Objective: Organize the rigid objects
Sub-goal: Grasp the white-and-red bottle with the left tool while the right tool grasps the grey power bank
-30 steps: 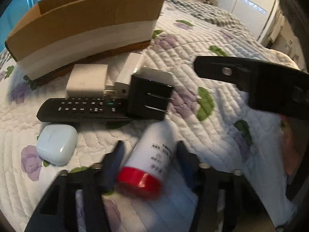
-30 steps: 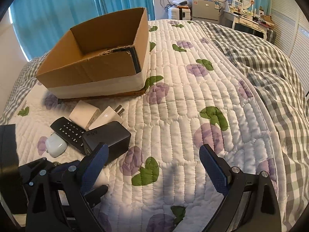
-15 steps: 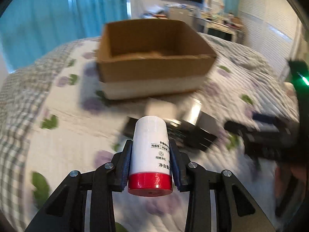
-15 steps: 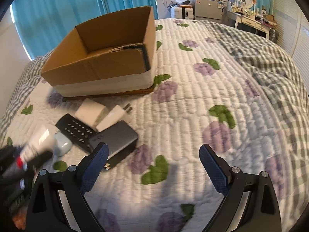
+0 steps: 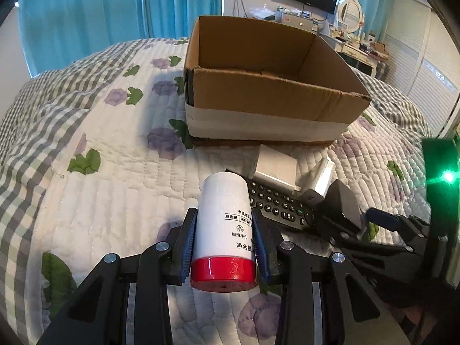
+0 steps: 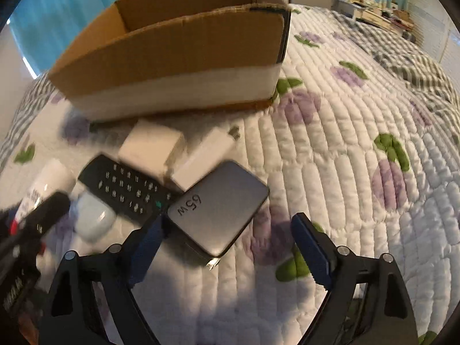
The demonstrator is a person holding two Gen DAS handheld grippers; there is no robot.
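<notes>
My left gripper [image 5: 222, 247] is shut on a white bottle with a red cap [image 5: 222, 227] and holds it above the quilt, pointing at the open cardboard box [image 5: 270, 106]. The bottle also shows at the left of the right wrist view [image 6: 43, 184]. My right gripper [image 6: 227, 247] is open, its fingers on either side of the grey 65W charger [image 6: 218, 218], low over the quilt. A black remote [image 6: 126, 189], a white earbud case [image 6: 92, 221] and two white chargers [image 6: 152, 146] [image 6: 201, 158] lie in front of the box [image 6: 178, 57].
The quilted bedspread [image 6: 359, 143] spreads to the right. Blue curtains [image 5: 100, 14] hang behind the bed. A dresser with clutter [image 5: 353, 46] stands at the far right.
My left gripper has lifted the bottle and now faces the box. My right gripper has moved down and forward to straddle the grey charger.
</notes>
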